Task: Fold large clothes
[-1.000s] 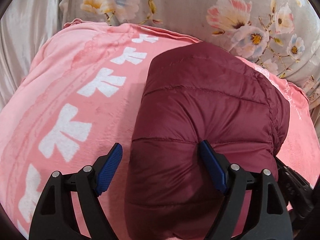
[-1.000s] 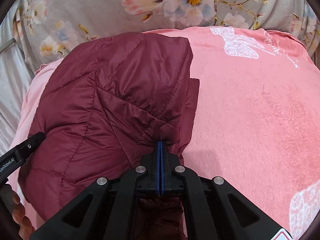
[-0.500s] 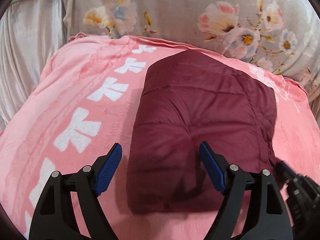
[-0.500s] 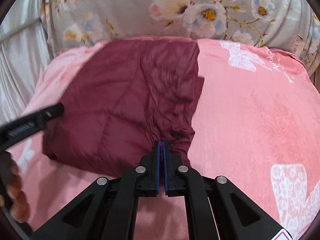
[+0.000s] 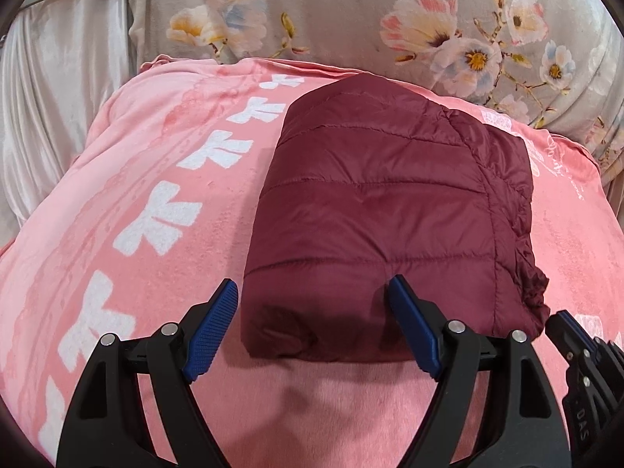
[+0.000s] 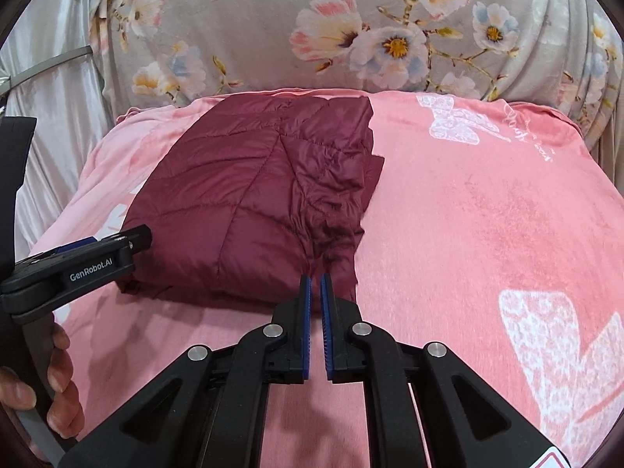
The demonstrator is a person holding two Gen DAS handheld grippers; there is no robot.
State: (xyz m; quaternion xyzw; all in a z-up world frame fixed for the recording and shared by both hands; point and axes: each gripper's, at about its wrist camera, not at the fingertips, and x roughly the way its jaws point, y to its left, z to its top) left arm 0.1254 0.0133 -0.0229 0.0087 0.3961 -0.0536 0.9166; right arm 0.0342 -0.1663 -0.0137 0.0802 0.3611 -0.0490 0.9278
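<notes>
Pink blanket, maroon quilted jacket folded into rectangle, left jaws wide apart, right jaws slightly parted, empty

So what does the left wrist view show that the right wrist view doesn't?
Only the left wrist view shows the row of white bow prints on the blanket and the left tool wide open over the jacket's near edge. Only the right wrist view shows the person's hand and the right tool, slightly parted, gripping nothing. Both show the folded maroon jacket on the pink blanket and the floral cloth behind.
</notes>
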